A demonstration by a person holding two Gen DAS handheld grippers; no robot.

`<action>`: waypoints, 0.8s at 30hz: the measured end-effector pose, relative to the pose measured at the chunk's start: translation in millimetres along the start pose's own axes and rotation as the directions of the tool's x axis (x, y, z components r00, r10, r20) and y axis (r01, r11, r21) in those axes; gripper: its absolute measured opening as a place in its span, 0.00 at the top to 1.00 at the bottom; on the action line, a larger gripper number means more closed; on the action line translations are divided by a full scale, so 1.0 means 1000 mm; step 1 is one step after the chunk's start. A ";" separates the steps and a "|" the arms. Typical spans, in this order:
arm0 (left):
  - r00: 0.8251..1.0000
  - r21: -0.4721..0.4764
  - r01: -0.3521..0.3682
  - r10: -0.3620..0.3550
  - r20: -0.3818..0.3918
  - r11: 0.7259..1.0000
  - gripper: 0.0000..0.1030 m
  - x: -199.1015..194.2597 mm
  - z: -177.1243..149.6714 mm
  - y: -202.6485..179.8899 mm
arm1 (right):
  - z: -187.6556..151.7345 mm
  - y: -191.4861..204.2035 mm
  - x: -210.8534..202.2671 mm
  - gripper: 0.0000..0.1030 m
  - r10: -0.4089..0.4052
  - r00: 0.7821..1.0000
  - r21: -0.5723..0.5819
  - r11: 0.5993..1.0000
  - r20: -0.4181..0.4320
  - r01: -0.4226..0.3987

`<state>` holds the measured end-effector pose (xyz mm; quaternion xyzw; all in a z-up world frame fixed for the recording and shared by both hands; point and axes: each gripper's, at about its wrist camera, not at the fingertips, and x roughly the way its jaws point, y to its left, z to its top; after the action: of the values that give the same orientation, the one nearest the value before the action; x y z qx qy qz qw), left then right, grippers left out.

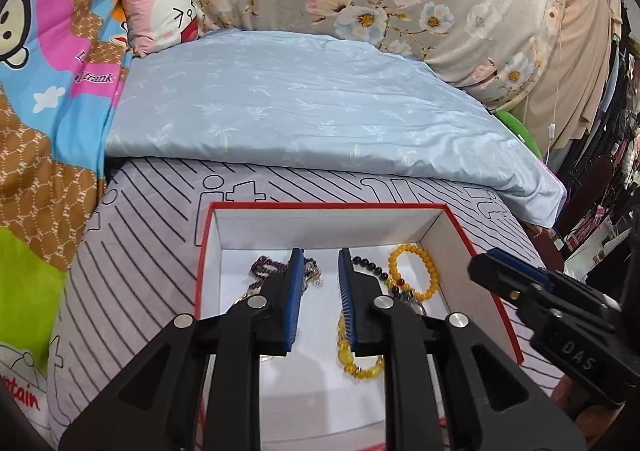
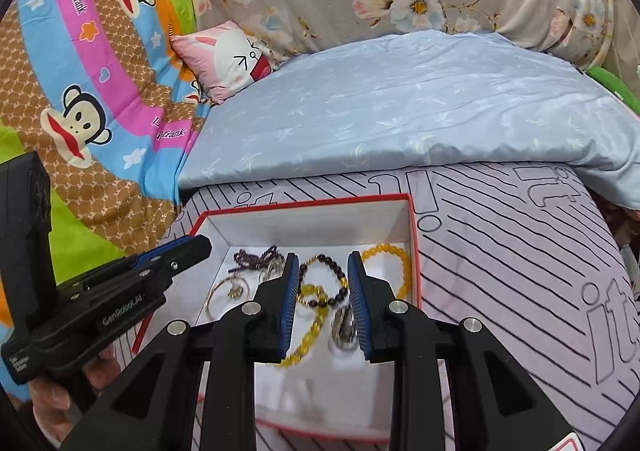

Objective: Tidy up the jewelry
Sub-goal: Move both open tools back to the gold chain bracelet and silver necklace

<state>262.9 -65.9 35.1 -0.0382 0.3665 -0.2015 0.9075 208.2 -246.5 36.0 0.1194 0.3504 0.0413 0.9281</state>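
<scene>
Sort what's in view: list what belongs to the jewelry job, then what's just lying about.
Job: red-edged box; yellow bead bracelet; dark bead bracelet; purple bead strand; thin bangle.
Lying about: bunny pillow; blue quilt; cartoon monkey blanket.

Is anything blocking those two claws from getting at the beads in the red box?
Nothing visible does. The box has no lid on, and both the left gripper and right gripper hang open right above the jewelry. The bracelets do overlap: the dark bracelet lies across the yellow strand.
</scene>
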 end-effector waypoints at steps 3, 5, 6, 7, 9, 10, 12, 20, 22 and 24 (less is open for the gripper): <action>1.000 -0.010 0.004 -0.004 -0.003 1.000 0.83 -0.013 -0.009 0.001 | -0.012 0.004 -0.019 0.75 -0.016 1.000 -0.012 1.000 0.009 0.016; 1.000 -0.010 -0.004 0.004 -0.002 1.000 0.83 -0.022 -0.017 0.001 | -0.021 0.007 -0.030 0.75 -0.026 1.000 -0.020 0.999 0.008 0.026; 1.000 -0.009 -0.010 0.010 0.000 1.000 0.83 -0.027 -0.021 0.000 | -0.027 0.008 -0.036 0.75 -0.030 1.000 -0.023 0.999 0.006 0.031; 1.000 -0.009 -0.010 0.010 -0.001 1.000 0.83 -0.031 -0.026 0.000 | -0.031 0.009 -0.040 0.75 -0.035 0.999 -0.024 0.999 0.005 0.035; 1.000 -0.016 -0.003 0.003 -0.007 1.000 0.83 -0.039 -0.035 -0.001 | -0.043 0.010 -0.050 0.75 -0.038 0.999 -0.021 0.999 -0.001 0.038; 1.000 -0.017 0.001 -0.001 -0.011 1.000 0.83 -0.042 -0.040 -0.002 | -0.047 0.011 -0.053 0.75 -0.039 0.999 -0.018 0.999 -0.004 0.039; 1.000 -0.014 0.003 -0.003 -0.019 1.000 0.83 -0.048 -0.049 -0.005 | -0.060 0.010 -0.061 0.75 -0.038 0.999 -0.008 0.999 -0.017 0.038; 0.997 -0.021 0.013 -0.014 -0.070 1.000 0.83 -0.060 -0.089 -0.012 | -0.106 0.005 -0.077 0.75 -0.041 0.996 0.027 0.999 -0.086 0.043; 0.996 -0.030 0.017 -0.019 -0.087 0.999 0.83 -0.060 -0.097 -0.012 | -0.115 0.004 -0.078 0.75 -0.048 0.994 0.026 0.998 -0.100 0.051; 0.995 -0.033 0.015 -0.018 -0.100 0.999 0.83 -0.061 -0.106 -0.012 | -0.123 0.003 -0.079 0.75 -0.054 0.992 0.028 0.998 -0.114 0.057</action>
<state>147.8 -44.3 0.1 -0.0459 0.4146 -0.2047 0.8855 67.7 -232.3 -1.3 0.1216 0.4062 0.0167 0.9055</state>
